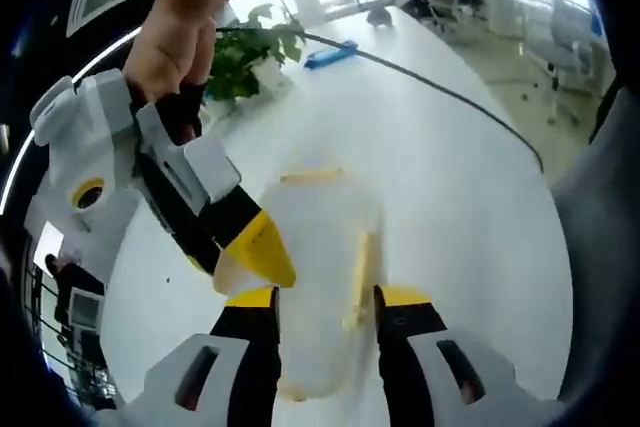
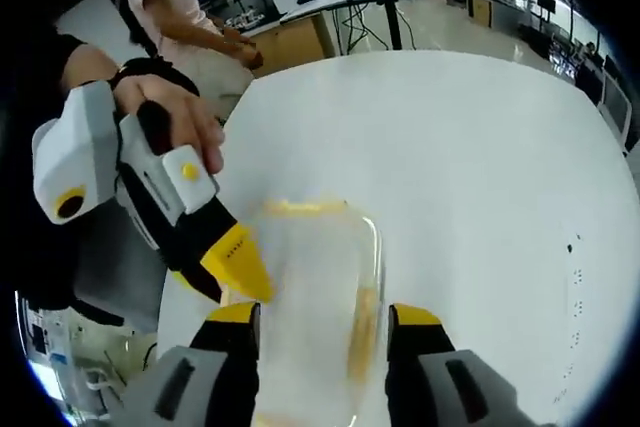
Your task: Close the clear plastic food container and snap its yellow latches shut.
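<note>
Plastic is what this box is made of, clear and thin, so I think it is light and will slide on the smooth white table (image 2: 480,167) if I push it from one side only. The clear food container (image 1: 325,277) sits on the table right in front of me, between the two tips of my left gripper (image 1: 325,297). In the right gripper view the container (image 2: 310,297) also sits between the two tips of my right gripper (image 2: 322,315). Both pairs of jaws stand wide, one tip on each side of the box, and I cannot tell if they touch its walls. In each view the other gripper comes in from the left with its yellow tip down at the near corner of the box. I see a yellow latch (image 2: 365,332) along one side and another yellow latch (image 2: 300,207) at the far end. They look flat against the rim, but the picture is blurry, so I cannot tell if they are snapped. I think the lid is bendy and could pop up, so I would hold the box by its stiff side walls and press each latch with one tip. A green plant (image 1: 245,57) stands far back on the table.
</note>
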Motion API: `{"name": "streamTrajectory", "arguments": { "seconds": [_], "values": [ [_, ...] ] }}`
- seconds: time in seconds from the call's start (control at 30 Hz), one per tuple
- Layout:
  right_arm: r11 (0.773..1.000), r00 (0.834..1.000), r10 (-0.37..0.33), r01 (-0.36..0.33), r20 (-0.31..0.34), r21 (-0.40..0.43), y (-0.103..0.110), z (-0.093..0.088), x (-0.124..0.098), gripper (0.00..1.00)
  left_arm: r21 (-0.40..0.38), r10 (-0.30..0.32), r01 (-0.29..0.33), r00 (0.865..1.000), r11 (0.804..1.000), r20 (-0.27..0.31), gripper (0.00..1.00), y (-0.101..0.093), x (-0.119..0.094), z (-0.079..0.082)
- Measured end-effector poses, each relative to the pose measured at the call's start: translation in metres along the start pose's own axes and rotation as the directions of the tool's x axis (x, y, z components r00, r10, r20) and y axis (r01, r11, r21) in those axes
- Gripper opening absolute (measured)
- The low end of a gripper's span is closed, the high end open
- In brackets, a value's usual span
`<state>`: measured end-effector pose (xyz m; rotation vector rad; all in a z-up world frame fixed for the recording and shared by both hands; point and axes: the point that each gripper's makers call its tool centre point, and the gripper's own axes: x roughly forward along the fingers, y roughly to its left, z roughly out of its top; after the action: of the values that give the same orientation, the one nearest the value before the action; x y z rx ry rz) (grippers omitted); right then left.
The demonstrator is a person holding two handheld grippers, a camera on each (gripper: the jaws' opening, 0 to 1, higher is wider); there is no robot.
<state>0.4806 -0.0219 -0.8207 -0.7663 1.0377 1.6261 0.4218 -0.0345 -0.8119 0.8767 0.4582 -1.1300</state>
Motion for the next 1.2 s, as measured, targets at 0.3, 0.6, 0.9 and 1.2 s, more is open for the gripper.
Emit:
{"name": "streamTrajectory", "arguments": {
  "seconds": [0.3,0.6,0.9,1.2],
  "values": [
    [0.99,0.994,-0.104,0.107,0.037,-0.089,0.006,0.016,-0.031,0.35,0.027,-0.002,0.002,1.0,1.0,-0.021,0.32,-0.002,0.003,-0.003],
    [0.984,0.985,-0.151,0.142,-0.083,-0.107,0.0,-0.006,-0.015,0.4,0.037,-0.006,0.007,1.0,0.999,-0.025,0.32,-0.001,0.004,-0.001],
    [0.999,0.994,-0.046,0.046,-0.094,0.0,-0.002,-0.01,-0.003,0.42,0.057,0.003,-0.002,1.0,0.998,-0.021,0.32,0.0,0.01,0.003],
    [0.999,0.992,0.038,-0.035,-0.122,0.025,-0.001,-0.004,0.002,0.39,0.099,0.0,0.004,0.999,0.995,-0.037,0.28,0.0,0.012,0.002]
  ]
}}
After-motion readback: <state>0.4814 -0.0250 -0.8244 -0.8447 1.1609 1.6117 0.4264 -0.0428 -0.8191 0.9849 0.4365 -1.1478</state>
